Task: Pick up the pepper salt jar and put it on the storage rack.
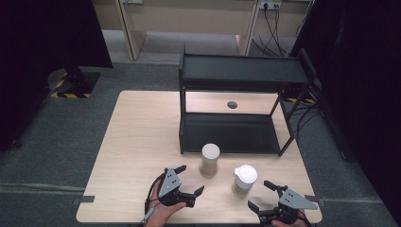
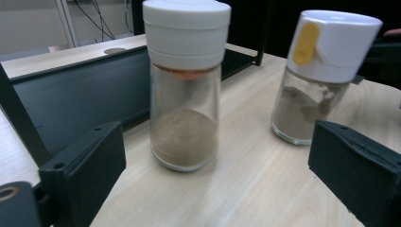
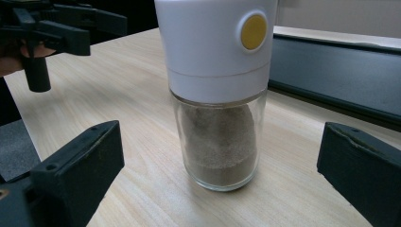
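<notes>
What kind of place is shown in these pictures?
Probably a lab or test room, not a kitchen: a plain wooden table on grey carpet, black curtains, and wall sockets with cables.

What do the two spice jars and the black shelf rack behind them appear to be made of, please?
Plain-capped jar and yellow-button jar: clear, glossy bodies, glass or hard plastic, showing brown powder; smooth white caps look plastic. Shelf rack: matte black, thin straight bars and flat shelves, probably painted metal.

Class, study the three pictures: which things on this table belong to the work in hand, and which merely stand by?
In the work:
- plain-lidded jar, faced by the open left gripper
- yellow-tabbed jar, faced by the open right gripper

Standing by:
- black shelf rack
- wooden table
</notes>
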### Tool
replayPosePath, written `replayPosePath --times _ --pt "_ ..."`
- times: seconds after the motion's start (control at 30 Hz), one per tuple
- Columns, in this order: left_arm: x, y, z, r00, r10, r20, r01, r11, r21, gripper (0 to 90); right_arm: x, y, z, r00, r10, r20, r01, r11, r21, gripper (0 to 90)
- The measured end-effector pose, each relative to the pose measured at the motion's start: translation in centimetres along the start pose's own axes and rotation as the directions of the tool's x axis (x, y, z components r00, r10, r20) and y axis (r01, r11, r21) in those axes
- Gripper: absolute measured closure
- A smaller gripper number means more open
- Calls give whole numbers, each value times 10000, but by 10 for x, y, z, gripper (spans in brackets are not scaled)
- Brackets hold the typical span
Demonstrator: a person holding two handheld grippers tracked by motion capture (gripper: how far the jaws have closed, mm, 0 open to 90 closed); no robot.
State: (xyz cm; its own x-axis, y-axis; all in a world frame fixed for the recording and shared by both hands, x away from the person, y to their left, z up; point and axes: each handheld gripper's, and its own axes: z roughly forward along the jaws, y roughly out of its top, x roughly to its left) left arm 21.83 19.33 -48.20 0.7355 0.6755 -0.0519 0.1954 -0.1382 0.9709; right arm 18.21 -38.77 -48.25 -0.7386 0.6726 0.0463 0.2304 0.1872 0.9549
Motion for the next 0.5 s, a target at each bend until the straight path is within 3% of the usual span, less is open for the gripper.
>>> replayPosePath --times 0.27,0.5 --pt "5 15 21 10000 -16 36 15 10000 12 44 0 0 0 10000 -2 -35 2 10000 19 18" --pt "6 27 47 9998 150 148 -156 9990 421 44 0 0 -1 10000 12 -29 -12 10000 -55 18"
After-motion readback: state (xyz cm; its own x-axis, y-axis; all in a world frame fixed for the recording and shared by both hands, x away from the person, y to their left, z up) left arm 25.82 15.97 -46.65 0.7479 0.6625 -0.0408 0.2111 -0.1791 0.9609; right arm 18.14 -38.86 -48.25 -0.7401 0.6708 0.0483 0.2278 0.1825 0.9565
